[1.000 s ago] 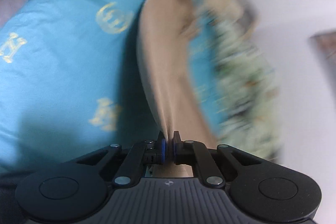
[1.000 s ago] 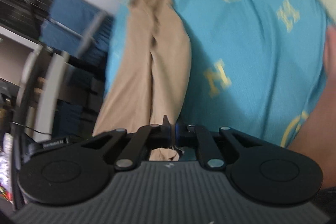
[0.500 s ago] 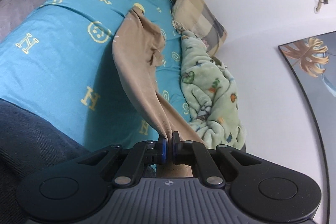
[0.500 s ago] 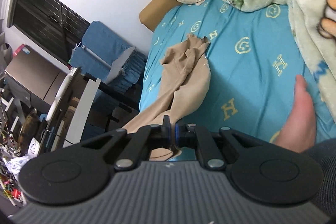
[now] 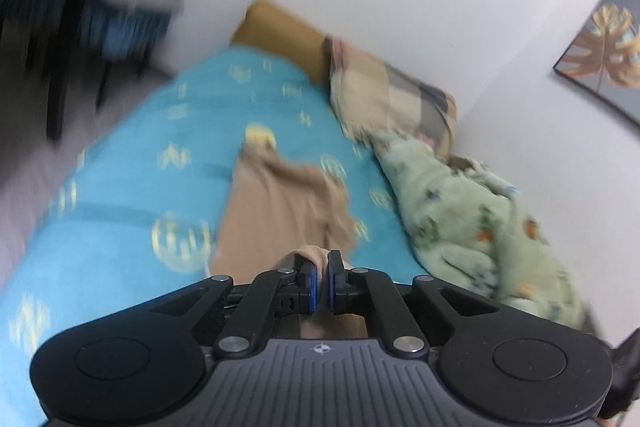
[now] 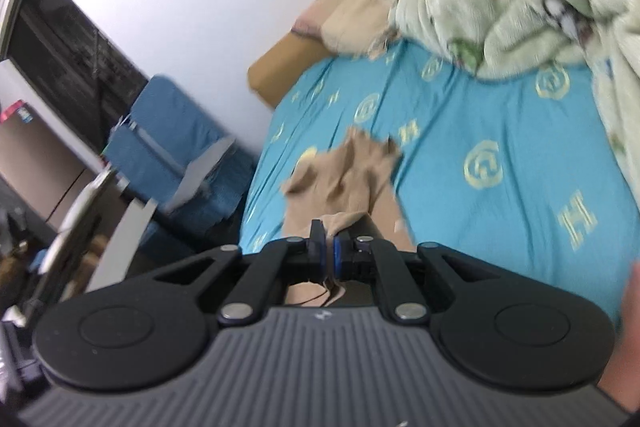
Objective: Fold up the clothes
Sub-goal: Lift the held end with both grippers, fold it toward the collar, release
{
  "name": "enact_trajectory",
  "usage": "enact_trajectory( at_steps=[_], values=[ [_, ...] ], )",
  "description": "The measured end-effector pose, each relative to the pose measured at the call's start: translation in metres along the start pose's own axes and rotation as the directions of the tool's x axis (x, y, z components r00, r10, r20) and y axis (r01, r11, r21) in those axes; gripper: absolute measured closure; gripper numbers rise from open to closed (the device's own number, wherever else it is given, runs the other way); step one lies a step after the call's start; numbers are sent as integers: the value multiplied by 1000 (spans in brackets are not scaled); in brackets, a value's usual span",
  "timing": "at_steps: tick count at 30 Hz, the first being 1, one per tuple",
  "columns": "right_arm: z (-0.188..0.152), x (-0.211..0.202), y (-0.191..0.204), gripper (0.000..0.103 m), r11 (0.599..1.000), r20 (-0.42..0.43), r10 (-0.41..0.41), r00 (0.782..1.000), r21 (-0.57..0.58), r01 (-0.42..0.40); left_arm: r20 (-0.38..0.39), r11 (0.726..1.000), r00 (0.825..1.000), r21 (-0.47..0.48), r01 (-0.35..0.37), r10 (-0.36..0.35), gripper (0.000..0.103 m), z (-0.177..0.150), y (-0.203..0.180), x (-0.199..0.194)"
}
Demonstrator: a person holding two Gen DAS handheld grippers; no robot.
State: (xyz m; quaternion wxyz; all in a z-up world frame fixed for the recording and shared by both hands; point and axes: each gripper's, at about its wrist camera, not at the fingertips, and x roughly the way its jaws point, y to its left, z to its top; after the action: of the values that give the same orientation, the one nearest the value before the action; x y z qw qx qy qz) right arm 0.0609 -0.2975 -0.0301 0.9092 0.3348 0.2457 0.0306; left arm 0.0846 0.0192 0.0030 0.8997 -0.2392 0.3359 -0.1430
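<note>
Left gripper (image 5: pixel 320 277) jaws pinched together on an edge of the tan garment (image 5: pixel 280 211); fabric bunches up between the blue pads (image 5: pixel 310 287); right gripper (image 6: pixel 329 253) likewise clamped on another edge of the same tan garment (image 6: pixel 344 183), thin fabric squeezed between its pads. From both grips the garment runs forward and lies crumpled on the turquoise bedsheet (image 5: pixel 132 195) with gold letter print, far end rumpled; the right wrist view shows it near the left edge of the bed. Green fleece blanket (image 5: pixel 460 215) heaped on the right side of the bed, apart from the garment; plaid pillow (image 5: pixel 392 95) beyond it against the white wall; leaf picture (image 5: pixel 604 55) on the wall; blue folding chair (image 6: pixel 168 139) beside the bed; left view heavily motion-blurred.
</note>
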Motion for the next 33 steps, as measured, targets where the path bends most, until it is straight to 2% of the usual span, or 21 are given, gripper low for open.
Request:
enact_trajectory(
  at_steps=[3, 6, 9, 11, 14, 19, 21, 22, 23, 24, 25, 26, 28, 31, 32, 33],
  values=[
    [-1, 40, -4, 96, 996, 31, -31, 999, -87, 33, 70, 994, 996, 90, -59, 53, 98, 13, -7, 35],
    [-3, 80, -9, 96, 982, 48, -55, 997, -180, 63, 144, 977, 985, 174, -123, 98, 98, 27, -13, 69],
    [-5, 119, -14, 96, 961, 62, -75, 995, -262, 89, 109, 975, 986, 167, -144, 127, 98, 24, 2, 98],
    [-7, 141, -22, 95, 954, 44, -81, 996, -284, 91, 85, 974, 986, 163, -157, 145, 98, 22, 13, 117],
    [-18, 171, -28, 95, 923, 5, -130, 991, -365, 123, 48, 971, 984, 157, -178, 173, 99, 19, 28, 146],
    [-24, 198, -40, 94, 926, -89, -190, 978, -348, 149, -13, 966, 976, 148, -213, 217, 99, 14, 55, 194],
    [-21, 198, -39, 93, 930, -109, -189, 976, -340, 142, -7, 965, 977, 156, -209, 213, 99, 14, 51, 190],
    [-20, 197, -37, 88, 931, -113, -183, 976, -339, 135, -3, 966, 979, 160, -202, 205, 96, 14, 48, 186],
    [-19, 193, -35, 82, 931, -107, -170, 980, -344, 124, 0, 967, 980, 164, -195, 197, 92, 15, 45, 182],
    [-20, 188, -31, 55, 928, -90, -155, 984, -354, 114, 4, 965, 982, 180, -188, 191, 89, 14, 38, 175],
    [-21, 182, -28, 25, 926, -74, -139, 988, -363, 103, 8, 964, 983, 196, -182, 184, 77, 13, 32, 168],
    [-21, 176, -24, 15, 922, -55, -124, 991, -375, 94, -1, 961, 985, 216, -171, 175, 64, 12, 25, 162],
    [-24, 160, -14, 15, 911, -16, -95, 995, -404, 81, 21, 959, 989, 243, -148, 147, 54, 5, 12, 141],
    [-28, 134, 0, 15, 895, 10, -70, 997, -442, 67, 72, 947, 988, 281, -155, 140, 25, -9, -9, 107],
    [-29, 124, 4, 15, 890, 22, -69, 997, -451, 71, 86, 942, 987, 298, -157, 137, 19, -14, -14, 96],
    [-30, 114, 7, 15, 885, 35, -71, 997, -458, 79, 100, 936, 986, 314, -159, 134, 18, -19, -20, 86]
  ],
)
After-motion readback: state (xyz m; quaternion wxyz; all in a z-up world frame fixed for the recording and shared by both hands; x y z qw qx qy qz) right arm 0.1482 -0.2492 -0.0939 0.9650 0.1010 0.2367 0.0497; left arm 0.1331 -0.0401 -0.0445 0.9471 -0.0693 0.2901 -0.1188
